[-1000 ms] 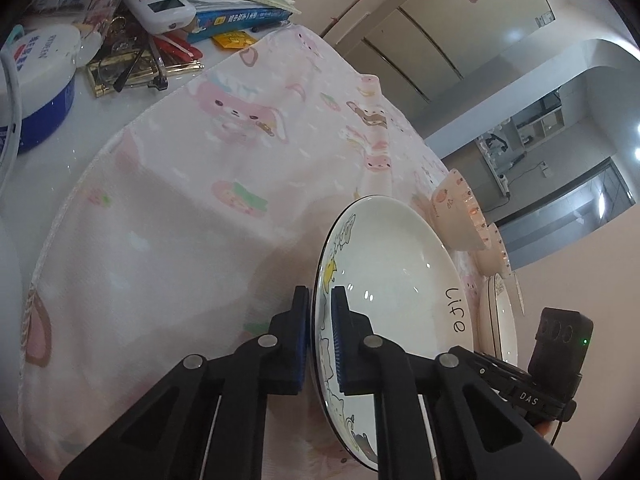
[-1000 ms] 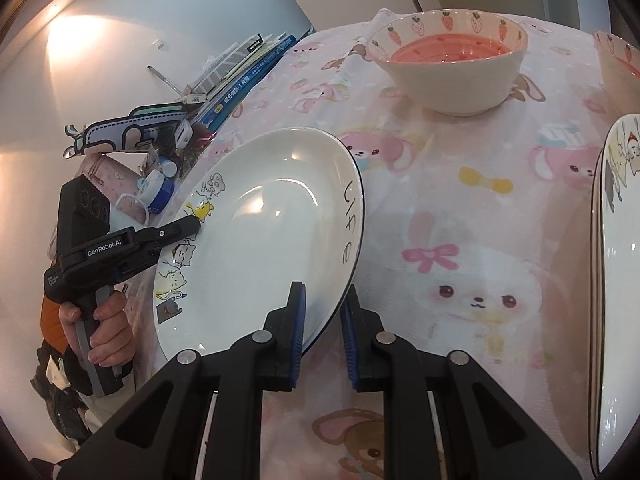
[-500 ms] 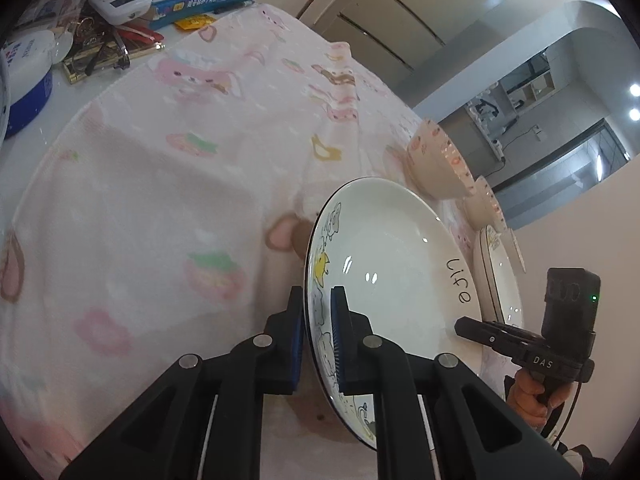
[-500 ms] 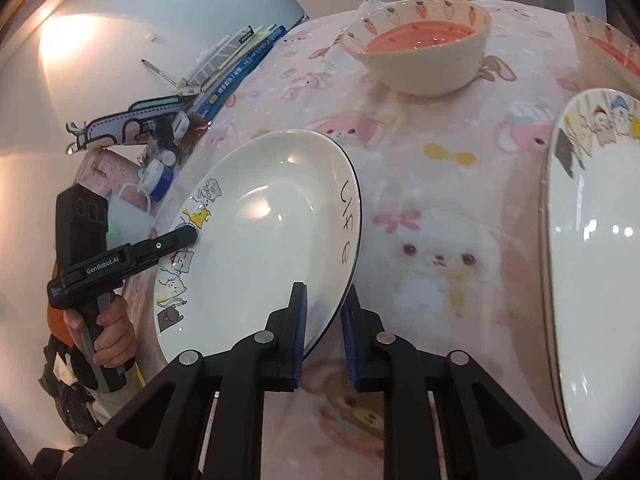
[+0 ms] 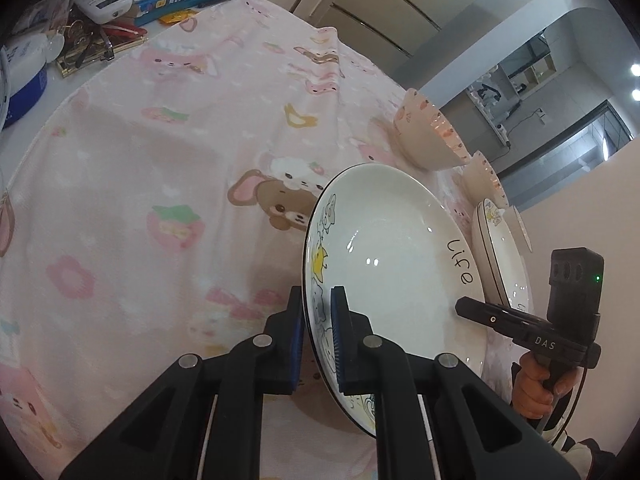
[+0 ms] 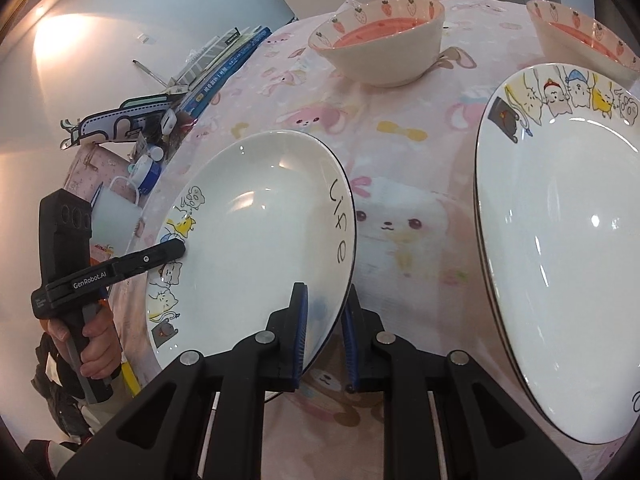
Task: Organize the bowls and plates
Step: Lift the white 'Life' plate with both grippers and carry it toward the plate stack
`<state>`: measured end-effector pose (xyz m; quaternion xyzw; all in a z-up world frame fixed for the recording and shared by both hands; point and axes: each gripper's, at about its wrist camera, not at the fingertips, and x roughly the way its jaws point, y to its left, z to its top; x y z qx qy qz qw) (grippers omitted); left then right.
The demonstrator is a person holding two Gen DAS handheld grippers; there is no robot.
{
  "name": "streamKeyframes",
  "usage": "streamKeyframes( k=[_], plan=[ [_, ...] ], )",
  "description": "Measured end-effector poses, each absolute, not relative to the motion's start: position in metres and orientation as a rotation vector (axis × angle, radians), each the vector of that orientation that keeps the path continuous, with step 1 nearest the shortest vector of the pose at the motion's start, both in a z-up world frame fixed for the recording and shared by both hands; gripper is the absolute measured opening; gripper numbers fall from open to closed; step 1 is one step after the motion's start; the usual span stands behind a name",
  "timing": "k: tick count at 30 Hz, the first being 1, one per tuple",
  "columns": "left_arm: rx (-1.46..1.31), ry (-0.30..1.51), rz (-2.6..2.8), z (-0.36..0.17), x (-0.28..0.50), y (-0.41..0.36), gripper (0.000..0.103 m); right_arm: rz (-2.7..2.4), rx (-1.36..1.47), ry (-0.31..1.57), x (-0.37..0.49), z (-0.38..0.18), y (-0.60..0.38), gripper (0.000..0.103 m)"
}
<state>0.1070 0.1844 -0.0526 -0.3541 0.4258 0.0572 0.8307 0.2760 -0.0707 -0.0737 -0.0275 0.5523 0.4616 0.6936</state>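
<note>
At the left of the right wrist view, I saw my left gripper (image 6: pixel 182 249) closed on the cartoon edge of the white plate (image 6: pixel 256 248). At the bottom centre, my right gripper (image 6: pixel 323 322) was clamped on the opposite rim near the word "life". So I held the plate between both tools, lifted above the pink tablecloth (image 6: pixel 404 152).

Compared with one second before, the second plate (image 6: pixel 560 248) at the right had come much more into the frame, and the pink cloth under the carried plate showed other cartoon figures. I think this meant I was carrying the plate toward the second one, to stack them.

At the upper centre stood a strawberry bowl (image 6: pixel 384 50), and another bowl (image 6: pixel 580 34) at the upper right, just behind the second plate. They were beside my path, not on it. At the far upper left, books (image 6: pixel 224 68) and small clutter lay well apart.
</note>
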Motion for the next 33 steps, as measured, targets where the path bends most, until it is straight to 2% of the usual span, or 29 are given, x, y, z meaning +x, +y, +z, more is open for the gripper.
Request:
streamKeyframes(
  k=[14, 18, 33],
  plan=[
    [-0.739, 0.872, 0.142, -0.054, 0.102, 0.181, 0.012, 1.014, -0.152, 1.157, 0.268, -0.071, -0.063, 0.018],
    [-0.630, 0.877, 0.190, -0.046, 0.102, 0.169, 0.013, 0.999, -0.181, 1.119, 0.259, -0.069, -0.062, 0.019],
    [-0.673, 0.846, 0.163, -0.033, 0.103, 0.163, 0.013, 1.037, -0.182, 1.036, 0.260, -0.050, -0.077, 0.019]
  ],
)
